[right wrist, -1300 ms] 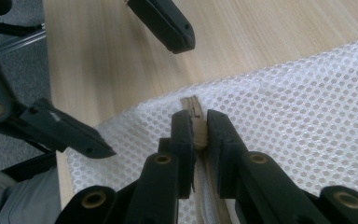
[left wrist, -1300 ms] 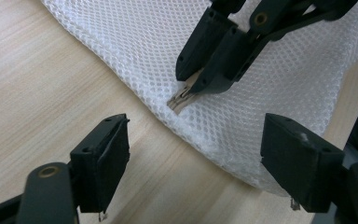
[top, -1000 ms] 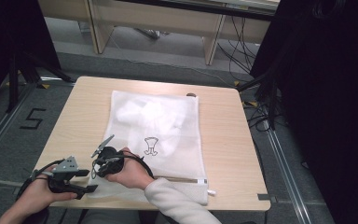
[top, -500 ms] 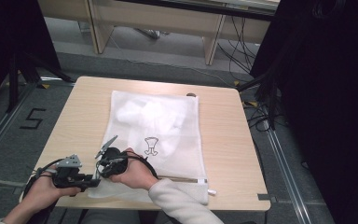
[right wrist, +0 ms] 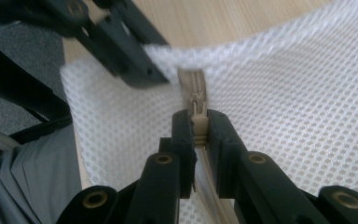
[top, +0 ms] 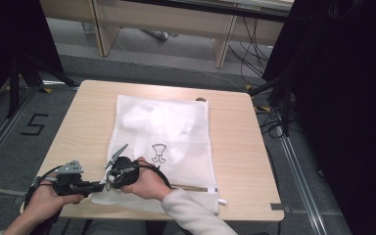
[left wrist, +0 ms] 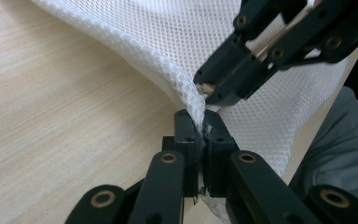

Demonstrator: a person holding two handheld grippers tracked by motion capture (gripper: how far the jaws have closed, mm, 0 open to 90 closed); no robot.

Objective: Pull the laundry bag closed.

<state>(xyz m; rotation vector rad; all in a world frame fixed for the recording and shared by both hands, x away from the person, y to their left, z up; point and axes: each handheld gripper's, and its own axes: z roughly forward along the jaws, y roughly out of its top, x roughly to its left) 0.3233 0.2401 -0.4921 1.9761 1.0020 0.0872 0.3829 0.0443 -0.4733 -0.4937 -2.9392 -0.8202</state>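
**Both grippers pinched on the mesh bag's near-left corner**

Your left gripper (left wrist: 198, 135) has its jaws closed on a fold of the white mesh bag (left wrist: 242, 116), right at the bag's near-left corner by the table's front edge. Just beyond it, your right gripper (right wrist: 199, 122) is clamped on the beige zipper pull (right wrist: 198, 126), with the zipper tape (right wrist: 193, 80) running away from the jaws toward your left gripper's tips. Seen from above, your two grippers (top: 81, 185) (top: 111, 172) meet almost tip to tip over that corner. The bag is a fine honeycomb net, white and slightly see-through, lifted into a soft ridge where you hold it. Farther out it lies flat across the middle of the wooden table (top: 230, 132), a small black outline printed near its centre (top: 160, 152) and pale crumpled contents (top: 159, 122) showing through its far half.
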